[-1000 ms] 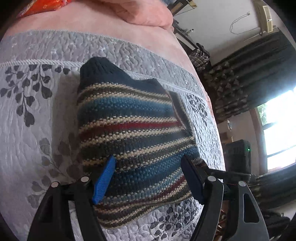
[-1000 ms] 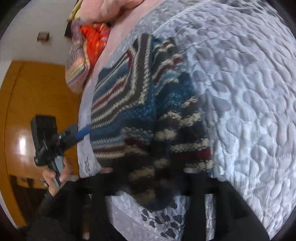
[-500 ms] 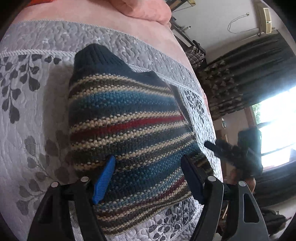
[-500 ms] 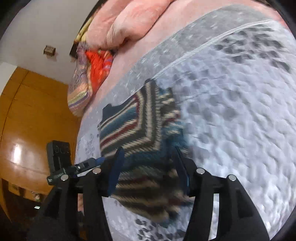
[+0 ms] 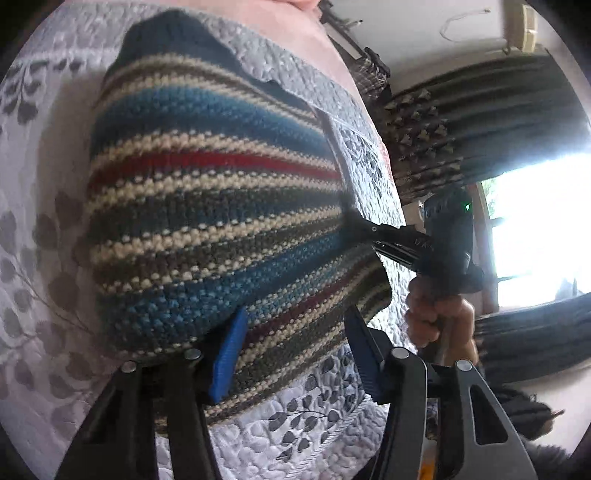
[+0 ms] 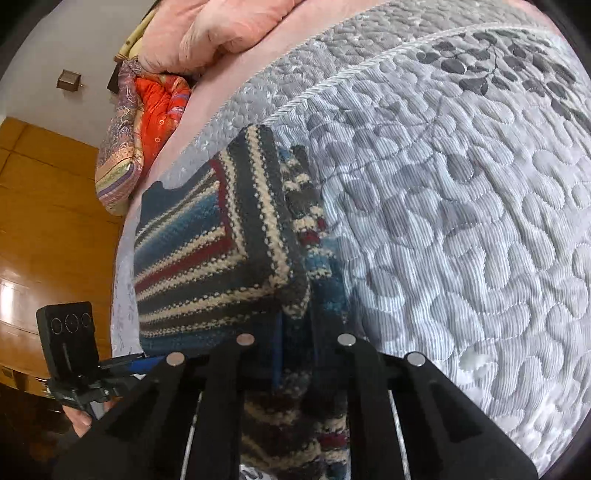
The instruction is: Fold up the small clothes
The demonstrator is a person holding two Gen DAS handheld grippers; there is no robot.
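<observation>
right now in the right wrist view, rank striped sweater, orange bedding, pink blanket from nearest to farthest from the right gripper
1. Striped sweater: right at the right gripper, its edge between the fingers, on the grey quilt.
2. Orange bedding: farther, upper left, beyond the quilt's edge.
3. Pink blanket: farthest, at the top of the bed.

Left black two-finger gripper with blue pads (image 5: pixel 295 354): jaws spread wide, low at near edge. Right black two-finger gripper (image 6: pixel 295 332): jaws drawn close together, pinching knit fabric at right side. Bare hand (image 5: pixel 439 317) grips right gripper's handle.
</observation>
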